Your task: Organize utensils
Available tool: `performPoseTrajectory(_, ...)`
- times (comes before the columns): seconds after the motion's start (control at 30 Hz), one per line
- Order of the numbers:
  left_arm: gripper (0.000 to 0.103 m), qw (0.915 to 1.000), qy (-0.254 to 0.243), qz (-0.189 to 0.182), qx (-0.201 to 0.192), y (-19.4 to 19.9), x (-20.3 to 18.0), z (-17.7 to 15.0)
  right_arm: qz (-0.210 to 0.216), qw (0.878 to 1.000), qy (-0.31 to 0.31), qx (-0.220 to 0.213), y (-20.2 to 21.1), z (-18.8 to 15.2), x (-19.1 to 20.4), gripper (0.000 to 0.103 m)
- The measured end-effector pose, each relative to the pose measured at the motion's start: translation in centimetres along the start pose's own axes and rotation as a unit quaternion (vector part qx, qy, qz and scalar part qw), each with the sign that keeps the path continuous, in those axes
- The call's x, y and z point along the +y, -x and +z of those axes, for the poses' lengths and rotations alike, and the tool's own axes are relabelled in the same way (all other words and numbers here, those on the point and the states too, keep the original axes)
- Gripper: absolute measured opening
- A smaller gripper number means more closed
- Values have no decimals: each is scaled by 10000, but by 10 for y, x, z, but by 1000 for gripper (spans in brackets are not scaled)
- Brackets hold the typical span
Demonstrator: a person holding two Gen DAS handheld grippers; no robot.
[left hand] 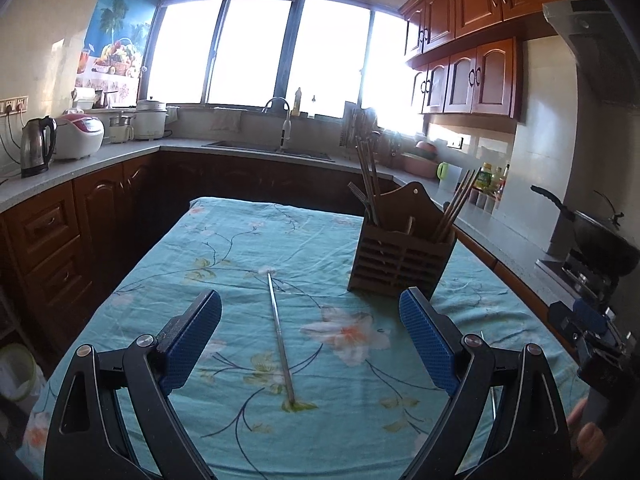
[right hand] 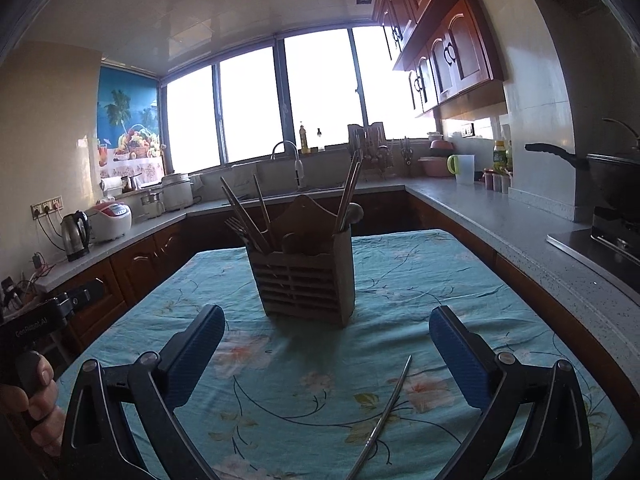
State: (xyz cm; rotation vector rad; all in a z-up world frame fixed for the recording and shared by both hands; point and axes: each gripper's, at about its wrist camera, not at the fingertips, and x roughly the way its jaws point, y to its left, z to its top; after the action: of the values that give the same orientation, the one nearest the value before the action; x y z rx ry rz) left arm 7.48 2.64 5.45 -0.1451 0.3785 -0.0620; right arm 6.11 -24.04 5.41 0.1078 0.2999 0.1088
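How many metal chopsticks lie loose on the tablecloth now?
2. One chopstick lies between the left gripper's open fingers; another chopstick lies before the right gripper, nearer its right finger.

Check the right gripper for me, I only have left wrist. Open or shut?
Observer: Right gripper is open, holding nothing.
Operator: Any loose utensil near it?
Observer: One chopstick lies on the cloth between its fingers, nearer the right one.
Operator: What's ahead of it?
Observer: Holder stands upright straight ahead, beyond the chopstick and apart from it.
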Motion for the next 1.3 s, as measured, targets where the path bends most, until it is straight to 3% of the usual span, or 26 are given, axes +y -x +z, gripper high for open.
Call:
performPoseTrajectory(0.23, 95, 9997, -206, 98, -115, 16, -4, -27, -101, 9994, 192, -269, 19, -19, 6, 103)
performPoseTrajectory(0.37, 101, 9990, -243, 242, -296, 25, -6, -38, -146, 9990, 204, -372, 27, -26, 4, 103)
performPoseTrajectory(0.73, 102, 9977, -596, 280, -184, 26, -23, -66, -300, 9988, 121, -364, 35, -44, -6, 103)
performPoseTrajectory(1.3, 102, 9966, -638, 510, -64, 28, -26, -75, -256, 9993, 138, -234, 33, -58, -3, 103)
